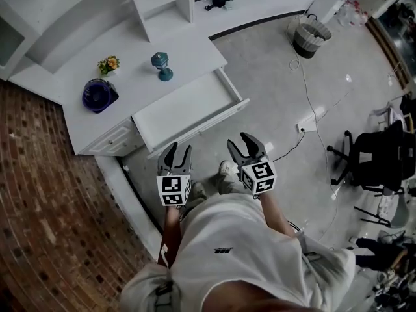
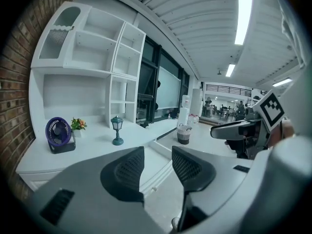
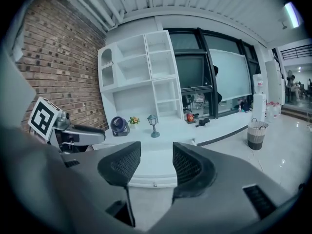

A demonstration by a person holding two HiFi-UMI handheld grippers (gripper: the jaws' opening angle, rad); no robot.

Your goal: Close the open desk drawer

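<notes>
The white desk (image 1: 188, 51) has its wide drawer (image 1: 188, 109) pulled out toward me, and nothing shows inside it. In the head view my left gripper (image 1: 175, 153) hovers just short of the drawer's front panel, open and holding nothing. My right gripper (image 1: 247, 145) is open too, below the drawer's right end. In the left gripper view, the drawer front (image 2: 155, 182) with its small knob shows between the open jaws of the left gripper (image 2: 158, 165). The right gripper view looks straight at the drawer front (image 3: 146, 181) past the right gripper (image 3: 157, 162).
On the desktop stand a purple fan (image 1: 99, 95), a small flower pot (image 1: 108, 64) and a teal lantern (image 1: 161, 65), under a white shelf unit (image 1: 78, 12). A waste basket (image 1: 310, 36), a power strip (image 1: 305, 127) with cable and a black office chair (image 1: 383, 155) are to the right.
</notes>
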